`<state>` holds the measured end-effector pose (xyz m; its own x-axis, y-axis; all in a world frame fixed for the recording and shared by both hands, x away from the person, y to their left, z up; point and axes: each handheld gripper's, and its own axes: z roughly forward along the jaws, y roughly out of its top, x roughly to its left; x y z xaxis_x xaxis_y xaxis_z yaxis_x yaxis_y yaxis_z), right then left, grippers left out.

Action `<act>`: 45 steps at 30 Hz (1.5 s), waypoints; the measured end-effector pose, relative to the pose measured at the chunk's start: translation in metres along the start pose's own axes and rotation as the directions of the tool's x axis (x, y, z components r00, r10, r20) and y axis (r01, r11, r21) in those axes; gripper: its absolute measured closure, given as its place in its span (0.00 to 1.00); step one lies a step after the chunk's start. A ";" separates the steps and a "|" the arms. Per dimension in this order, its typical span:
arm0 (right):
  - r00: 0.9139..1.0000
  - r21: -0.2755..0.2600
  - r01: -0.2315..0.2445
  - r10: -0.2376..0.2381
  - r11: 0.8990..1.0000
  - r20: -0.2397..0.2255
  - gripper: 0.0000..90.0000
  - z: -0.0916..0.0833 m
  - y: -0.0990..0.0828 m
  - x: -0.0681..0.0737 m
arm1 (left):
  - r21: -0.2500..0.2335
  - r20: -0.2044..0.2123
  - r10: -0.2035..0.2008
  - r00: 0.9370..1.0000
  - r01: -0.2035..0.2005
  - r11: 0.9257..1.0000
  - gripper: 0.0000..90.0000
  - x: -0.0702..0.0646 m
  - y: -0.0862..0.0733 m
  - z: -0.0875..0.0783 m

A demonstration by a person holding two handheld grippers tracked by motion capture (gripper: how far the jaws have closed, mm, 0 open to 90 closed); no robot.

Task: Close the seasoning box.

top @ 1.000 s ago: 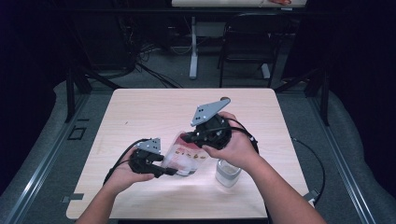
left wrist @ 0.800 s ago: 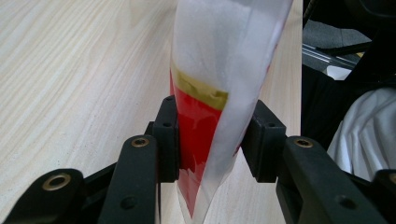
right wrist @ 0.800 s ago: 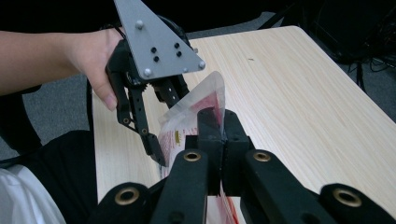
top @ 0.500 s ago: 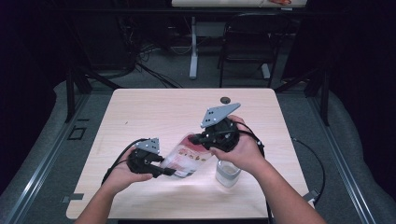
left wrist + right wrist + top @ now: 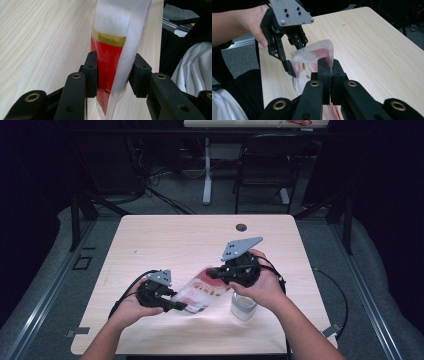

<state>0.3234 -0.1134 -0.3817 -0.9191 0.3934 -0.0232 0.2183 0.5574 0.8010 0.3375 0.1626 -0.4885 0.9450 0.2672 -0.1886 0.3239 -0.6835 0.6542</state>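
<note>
High view first: a clear plastic bag [image 5: 200, 292] with red print is held off the pale wooden bench [image 5: 170, 240] between both tools, near the six o'clock edge. The left tool [image 5: 181, 306] is gripped in the left hand [image 5: 131, 306] at about seven o'clock, its jaws set on the bag's lower end. The right tool [image 5: 214, 272], in the right hand [image 5: 262, 287], is clamped on the bag's upper end, at one o'clock from the left tool. A clear glass jar [image 5: 243, 306] is seen standing on the bench just under the right hand, at five o'clock from the bag.

Left gripper view now: the bag [image 5: 112, 52] is seen edge-on, upright between the two black pads [image 5: 91, 73], white powder inside and red print showing. The jaws stand about half apart and are pressed against the bag on both sides.

Right gripper view: the right tool [image 5: 331, 66] is shut almost completely, with the bag's thin edge [image 5: 312, 63] pinched between its pads. The left tool [image 5: 293, 57] is seen at eleven o'clock, its jaws spread around the bag's far end.
</note>
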 end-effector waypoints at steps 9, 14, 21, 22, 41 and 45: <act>1.000 -0.033 -0.024 0.024 0.999 0.003 0.99 -0.001 -0.017 -0.003 | 0.002 0.019 -0.011 1.000 0.011 1.000 0.72 -0.001 0.000 0.004; 0.999 -0.055 -0.045 0.045 0.997 -0.001 0.99 -0.001 -0.028 -0.003 | 0.023 0.006 -0.004 1.000 0.004 1.000 0.72 -0.002 0.001 0.005; 0.998 -0.085 -0.064 0.063 0.994 -0.005 0.99 -0.001 -0.037 -0.004 | 0.028 -0.001 -0.005 1.000 0.005 1.000 0.72 -0.003 0.001 0.002; 0.998 -0.089 -0.066 0.066 0.994 -0.005 0.99 -0.001 -0.038 -0.004 | 0.033 -0.009 -0.004 1.000 0.005 0.999 0.72 -0.004 0.002 0.001; 0.994 -0.141 -0.110 0.111 0.984 -0.001 0.99 0.004 -0.053 -0.005 | 0.040 -0.026 -0.018 0.999 0.019 0.999 0.73 -0.002 0.001 -0.010; 0.993 -0.153 -0.118 0.118 0.981 -0.007 0.99 0.004 -0.056 -0.006 | 0.043 -0.018 -0.020 1.000 0.021 0.999 0.73 -0.002 0.002 -0.013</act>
<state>0.3178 -0.1440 -0.4291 -0.8890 0.4515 0.0759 0.2727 0.3890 0.8800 0.3357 0.1690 -0.4774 0.9371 0.2937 -0.1885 0.3456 -0.7063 0.6178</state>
